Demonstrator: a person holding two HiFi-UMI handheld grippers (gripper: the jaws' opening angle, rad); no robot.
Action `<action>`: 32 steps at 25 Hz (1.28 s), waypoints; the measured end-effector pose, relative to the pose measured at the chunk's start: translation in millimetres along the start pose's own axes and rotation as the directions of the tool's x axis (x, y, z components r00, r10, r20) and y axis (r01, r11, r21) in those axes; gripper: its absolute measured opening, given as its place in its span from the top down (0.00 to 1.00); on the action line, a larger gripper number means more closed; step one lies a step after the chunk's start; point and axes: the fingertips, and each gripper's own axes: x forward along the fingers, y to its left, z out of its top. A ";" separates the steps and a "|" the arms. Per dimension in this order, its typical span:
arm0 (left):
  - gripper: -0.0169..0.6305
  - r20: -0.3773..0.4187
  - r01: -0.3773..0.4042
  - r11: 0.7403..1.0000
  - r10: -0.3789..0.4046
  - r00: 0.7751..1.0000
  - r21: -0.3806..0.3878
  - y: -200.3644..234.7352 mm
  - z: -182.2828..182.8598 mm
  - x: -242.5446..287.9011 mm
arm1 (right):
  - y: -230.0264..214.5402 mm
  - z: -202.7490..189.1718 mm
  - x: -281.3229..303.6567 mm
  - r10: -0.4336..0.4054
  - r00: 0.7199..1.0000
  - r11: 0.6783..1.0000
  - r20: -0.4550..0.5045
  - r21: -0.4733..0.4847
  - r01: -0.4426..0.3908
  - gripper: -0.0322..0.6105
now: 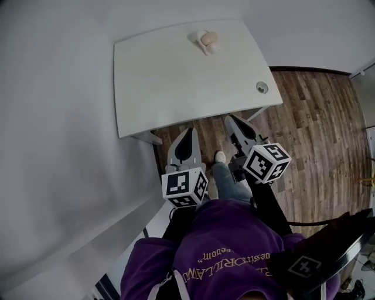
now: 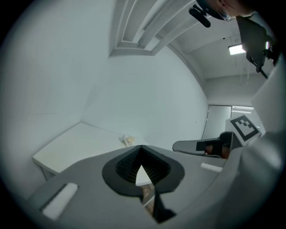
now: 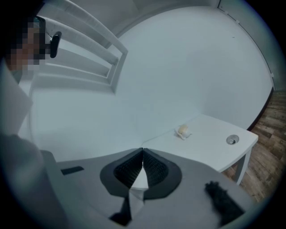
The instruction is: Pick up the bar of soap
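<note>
Soap: a small, rounded cream bar of soap (image 1: 209,39) is lying at the 12 o'clock edge of the smooth white rectangular worktop (image 1: 176,76).
Grippers: the left gripper (image 1: 188,131) and right gripper (image 1: 229,119) are hovering at 6 o'clock, short of the worktop, with ribbed jaws together and empty.
Approach: the bar is probably slick, so one gripper should be parting its jaws early and straddling the bar squarely.

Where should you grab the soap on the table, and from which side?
Grip the soap across its rounded middle, coming down from above or in from the near edge of the table. It is a small rounded lump lying at the far edge, right by the wall, so there is probably no room to reach it from behind. It is too small here to tell which way is narrower.
</note>
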 end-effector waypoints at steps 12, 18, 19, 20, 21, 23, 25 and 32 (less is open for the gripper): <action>0.97 0.013 -0.070 0.998 0.070 0.997 -0.006 -18.5 21.1 105.2 | -76.7 56.4 60.7 0.061 0.996 0.998 -0.062 -0.006 -0.062 0.94; 0.97 0.020 -0.108 0.994 0.108 0.994 -0.007 -25.5 24.0 136.2 | -101.3 71.0 80.2 0.090 0.992 0.996 -0.087 -0.010 -0.091 0.94; 0.97 0.019 -0.114 0.993 0.114 0.993 -0.008 -26.5 24.0 140.7 | -105.1 72.4 82.5 0.089 0.992 0.996 -0.093 -0.011 -0.091 0.94; 0.97 0.017 -0.118 0.993 0.119 0.993 -0.010 -27.0 23.4 144.8 | -109.1 73.1 84.8 0.087 0.992 0.996 -0.097 -0.013 -0.088 0.94; 0.97 0.016 -0.121 0.993 0.121 0.993 -0.011 -27.3 22.8 148.4 | -113.1 73.6 86.7 0.083 0.992 0.996 -0.099 -0.013 -0.085 0.94; 0.97 0.015 -0.123 0.992 0.123 0.992 -0.009 -28.2 22.5 154.2 | -120.5 75.5 89.6 0.078 0.992 0.997 -0.099 -0.010 -0.079 0.94; 0.97 0.014 -0.126 0.992 0.126 0.992 -0.008 -28.1 23.3 159.8 | -127.5 78.4 93.1 0.072 0.993 0.997 -0.098 -0.007 -0.073 0.94; 0.97 0.010 -0.133 0.991 0.133 0.991 -0.016 -15.8 31.6 183.6 | -149.4 87.9 116.0 0.005 0.996 1.000 -0.092 -0.006 -0.006 0.94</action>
